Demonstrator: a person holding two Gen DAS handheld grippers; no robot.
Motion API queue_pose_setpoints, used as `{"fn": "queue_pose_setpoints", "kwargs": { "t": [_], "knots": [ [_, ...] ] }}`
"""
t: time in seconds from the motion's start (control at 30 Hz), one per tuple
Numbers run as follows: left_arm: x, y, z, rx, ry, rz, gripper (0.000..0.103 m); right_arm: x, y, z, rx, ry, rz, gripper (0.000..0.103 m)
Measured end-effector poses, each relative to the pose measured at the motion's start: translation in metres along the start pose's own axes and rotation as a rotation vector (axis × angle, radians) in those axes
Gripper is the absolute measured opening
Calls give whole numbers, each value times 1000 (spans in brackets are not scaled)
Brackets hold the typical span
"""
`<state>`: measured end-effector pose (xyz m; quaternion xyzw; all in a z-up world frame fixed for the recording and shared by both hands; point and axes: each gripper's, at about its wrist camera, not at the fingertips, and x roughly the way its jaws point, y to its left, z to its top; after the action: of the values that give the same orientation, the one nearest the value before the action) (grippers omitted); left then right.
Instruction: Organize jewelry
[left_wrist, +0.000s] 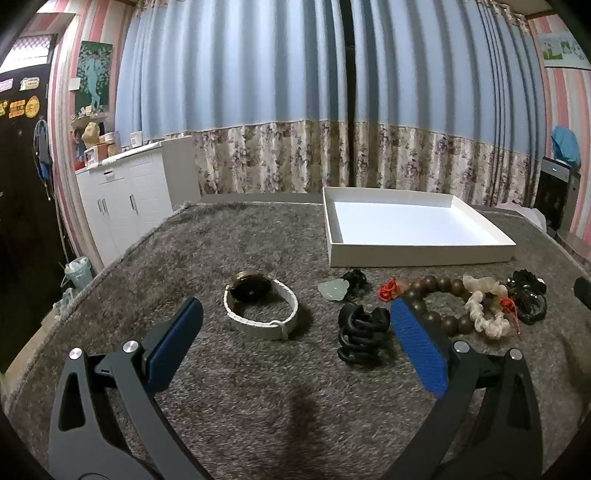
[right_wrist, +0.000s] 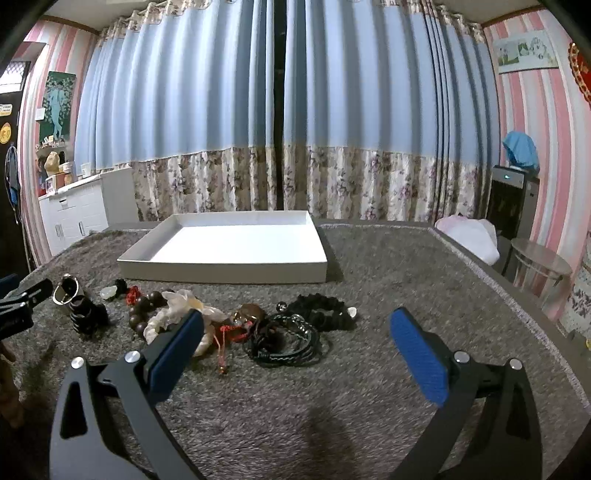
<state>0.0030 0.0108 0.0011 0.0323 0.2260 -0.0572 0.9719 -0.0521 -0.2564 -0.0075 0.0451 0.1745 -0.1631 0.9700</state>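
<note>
Both wide open: left hand-held gripper (left_wrist: 295, 332) ahead of watch (left_wrist: 258, 308); right hand-held gripper (right_wrist: 295, 332) empty. Best straddling the strap, closing gently.

Half-seen things at the table

The bead bracelet (left_wrist: 439, 295) runs behind a blue finger (left_wrist: 417, 343); the watch (right_wrist: 66, 291) is small and indistinct.

Nothing legible here; stickers (left_wrist: 23, 103) on the dark door (left_wrist: 22, 221), far left of the left tongs, carry marks too small and blurred to make out.
</note>
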Motion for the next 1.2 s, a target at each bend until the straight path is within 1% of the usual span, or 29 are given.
{"fn": "queue_pose_setpoints", "kwargs": {
  "t": [0.17,0.33,0.5,0.63,0.7,0.73,0.8,0.87,0.93,0.97,1.03,1.1,1.2],
  "knots": [
    [-3,-5,-1,17,-14,17,100,-1,1,1,-5,-3,5,101],
    [-4,-6,-2,17,-2,17,100,-1,0,0,-4,4,6,101],
    [0,-9,-1,26,30,17,100,2,0,2,-2,25,7,101],
    [10,-12,0,37,81,-8,100,7,-1,3,6,51,21,101],
    [16,-13,0,41,102,5,100,6,-1,4,4,56,31,101],
    [15,-15,1,50,94,13,100,6,0,4,-2,58,30,101],
    [8,-25,4,84,66,-13,100,5,4,6,-14,58,33,101],
    [4,-31,6,91,55,-31,100,6,8,8,-16,67,49,101],
    [5,-36,11,64,66,-71,100,10,13,12,-10,75,63,101],
    [9,-38,13,49,86,-93,100,13,16,14,-6,81,68,101],
    [16,-40,13,41,112,-95,100,19,19,17,8,97,76,101],
    [25,-40,11,43,138,-86,100,25,19,17,3,111,54,101],
    [33,-39,9,30,149,-83,100,35,15,16,15,140,29,100]
  ]
}}
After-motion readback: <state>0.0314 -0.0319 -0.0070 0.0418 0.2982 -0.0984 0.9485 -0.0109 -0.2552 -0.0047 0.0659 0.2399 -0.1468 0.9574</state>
